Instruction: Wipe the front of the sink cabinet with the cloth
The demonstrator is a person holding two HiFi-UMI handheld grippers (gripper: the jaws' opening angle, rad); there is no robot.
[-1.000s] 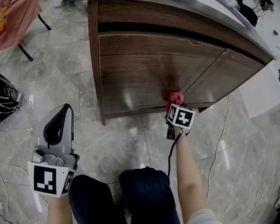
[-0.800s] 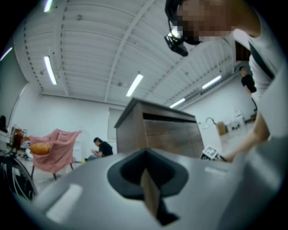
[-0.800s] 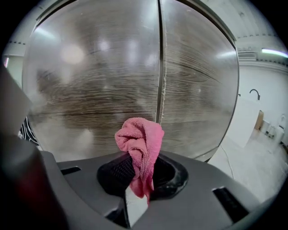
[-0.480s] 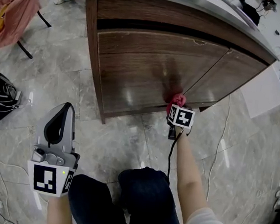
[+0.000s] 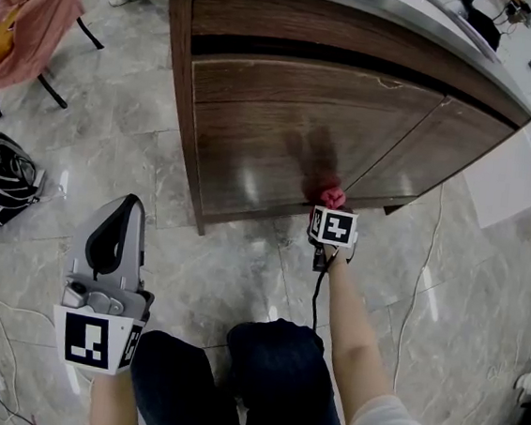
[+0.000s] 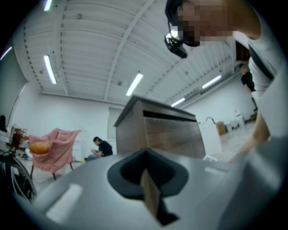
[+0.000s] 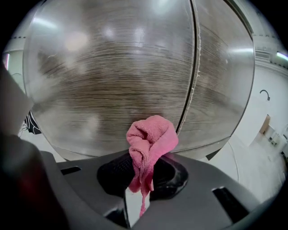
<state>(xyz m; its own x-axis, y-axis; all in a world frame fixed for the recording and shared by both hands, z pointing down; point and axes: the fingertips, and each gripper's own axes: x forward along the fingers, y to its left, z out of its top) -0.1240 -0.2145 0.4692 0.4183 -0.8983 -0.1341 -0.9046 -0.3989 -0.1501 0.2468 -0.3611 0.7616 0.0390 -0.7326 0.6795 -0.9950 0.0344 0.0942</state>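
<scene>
Clamped in right gripper (image 7: 143,177): bunched pink terry cloth (image 7: 150,139), straight ahead at dark wood-grain sink cabinet front (image 7: 103,81), low, just left of door seam (image 7: 193,67); left gripper (image 6: 148,186) closed on nothing, well back from that seam; likely stroke upward.

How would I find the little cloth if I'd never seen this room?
Find the big brown wooden sink cabinet and look down near its bottom edge, beside the seam between its two doors. There the right gripper pinches a small bunched-up cloth. It is the only bright pink thing against the brown front.
</scene>
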